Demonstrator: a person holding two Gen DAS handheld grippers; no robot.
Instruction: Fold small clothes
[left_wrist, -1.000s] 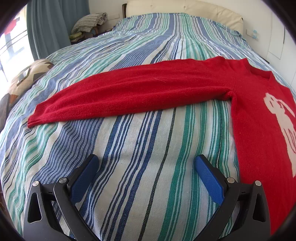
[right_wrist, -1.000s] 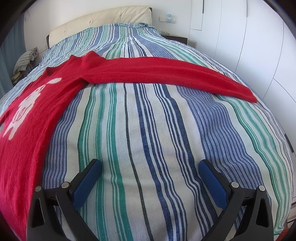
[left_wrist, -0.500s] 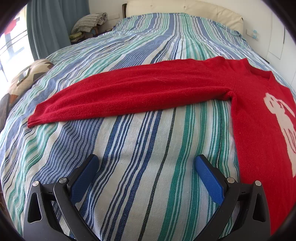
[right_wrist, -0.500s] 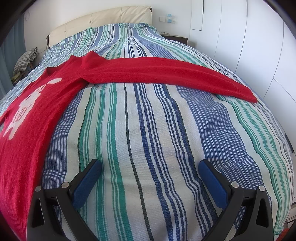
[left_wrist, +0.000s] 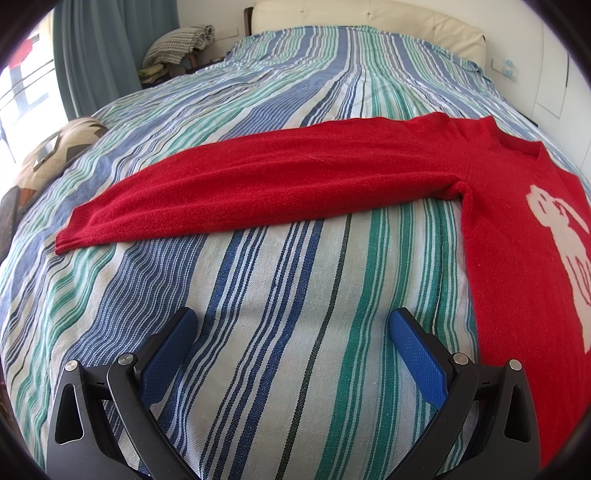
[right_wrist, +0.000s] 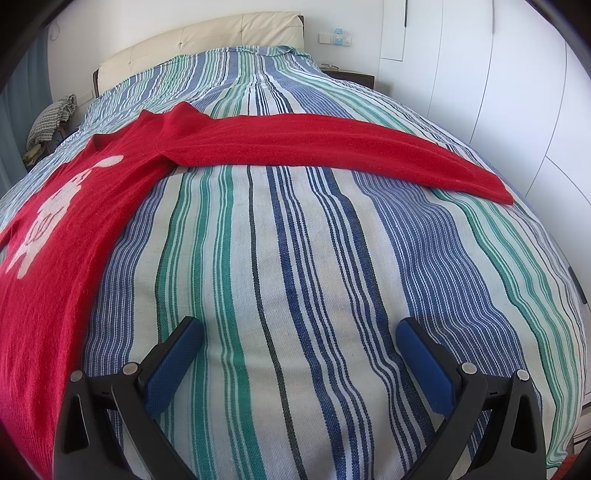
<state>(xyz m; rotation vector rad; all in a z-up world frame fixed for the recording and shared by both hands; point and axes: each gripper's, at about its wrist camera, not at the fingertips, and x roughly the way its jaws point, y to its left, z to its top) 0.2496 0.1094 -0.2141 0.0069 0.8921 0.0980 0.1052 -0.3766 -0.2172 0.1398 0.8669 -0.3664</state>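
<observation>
A red knitted sweater (left_wrist: 517, 229) with a white figure on its front lies flat on the striped bed, also in the right wrist view (right_wrist: 66, 229). One sleeve (left_wrist: 258, 184) stretches out to the left in the left wrist view. The other sleeve (right_wrist: 332, 144) stretches to the right in the right wrist view. My left gripper (left_wrist: 293, 323) is open and empty above bare bedspread, in front of the left sleeve. My right gripper (right_wrist: 299, 330) is open and empty above bare bedspread, in front of the right sleeve.
The bed (left_wrist: 258, 332) has a blue, green and white striped cover and a cream headboard (right_wrist: 199, 40). A patterned cushion (left_wrist: 55, 147) and a folded checked cloth (left_wrist: 181, 44) lie beside the bed on the left. White wardrobe doors (right_wrist: 517, 92) stand on the right.
</observation>
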